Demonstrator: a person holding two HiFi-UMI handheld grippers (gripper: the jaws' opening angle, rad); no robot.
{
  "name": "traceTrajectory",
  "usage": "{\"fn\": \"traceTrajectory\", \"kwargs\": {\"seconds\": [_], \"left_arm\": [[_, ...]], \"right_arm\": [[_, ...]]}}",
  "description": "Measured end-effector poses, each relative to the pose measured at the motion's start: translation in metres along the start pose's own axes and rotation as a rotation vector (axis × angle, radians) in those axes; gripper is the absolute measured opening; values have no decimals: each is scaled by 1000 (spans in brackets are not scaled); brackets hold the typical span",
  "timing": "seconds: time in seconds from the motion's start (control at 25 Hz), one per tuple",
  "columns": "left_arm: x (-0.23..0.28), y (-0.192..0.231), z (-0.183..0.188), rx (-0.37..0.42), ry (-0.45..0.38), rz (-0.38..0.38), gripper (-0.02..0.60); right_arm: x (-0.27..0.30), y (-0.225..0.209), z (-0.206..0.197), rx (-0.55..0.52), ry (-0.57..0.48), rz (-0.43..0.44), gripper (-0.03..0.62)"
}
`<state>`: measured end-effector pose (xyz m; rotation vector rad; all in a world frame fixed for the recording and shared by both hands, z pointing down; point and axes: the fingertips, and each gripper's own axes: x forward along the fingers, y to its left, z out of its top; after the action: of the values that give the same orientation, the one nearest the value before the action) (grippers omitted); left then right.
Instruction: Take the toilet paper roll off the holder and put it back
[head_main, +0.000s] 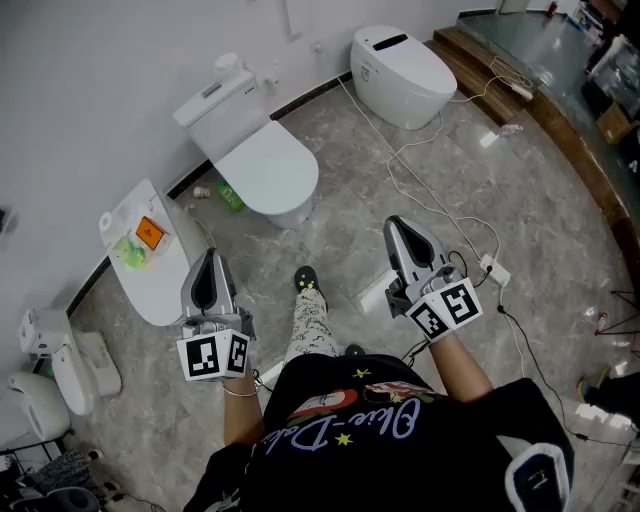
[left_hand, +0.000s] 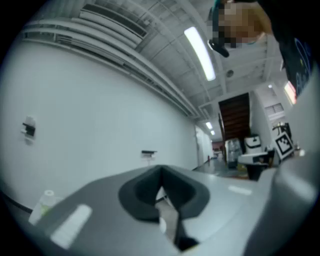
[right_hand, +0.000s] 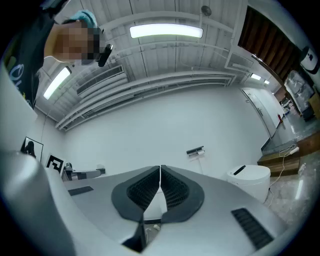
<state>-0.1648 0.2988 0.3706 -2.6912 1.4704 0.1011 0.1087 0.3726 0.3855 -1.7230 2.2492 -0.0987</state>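
left gripper: jaws clenched together, nothing between, held level above grey floor. right gripper: jaws pressed tight, empty, tipped slightly up. both point toward white wall. holder: small dark bracket on that wall, well apart from both grippers. roll too small to make out there. 2 toilets along wall: white toilet, rounded toilet. cables trail over floor.
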Motion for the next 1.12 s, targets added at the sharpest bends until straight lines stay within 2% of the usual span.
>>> {"fn": "traceTrajectory", "kwargs": {"seconds": [0.16, 0.32, 0.64, 0.84, 0.96, 1.12], "left_arm": [[70, 30, -22, -7, -7, -21, 0], [154, 68, -40, -25, -3, -47, 1], [318, 163, -18, -6, -11, -64, 1], [361, 206, -23, 12, -4, 0, 2], [374, 220, -31, -18, 19, 47, 2], [384, 227, -25, -6, 33, 106, 2]], "right_arm": [[61, -29, -13, -13, -5, -10, 15], [148, -54, -21, -23, 0, -4, 15], [358, -82, -1, 0, -51, 96, 15], [428, -95, -18, 28, -29, 132, 15], [454, -104, -28, 56, 10, 162, 15], [493, -114, -40, 76, 68, 234, 15]]}}
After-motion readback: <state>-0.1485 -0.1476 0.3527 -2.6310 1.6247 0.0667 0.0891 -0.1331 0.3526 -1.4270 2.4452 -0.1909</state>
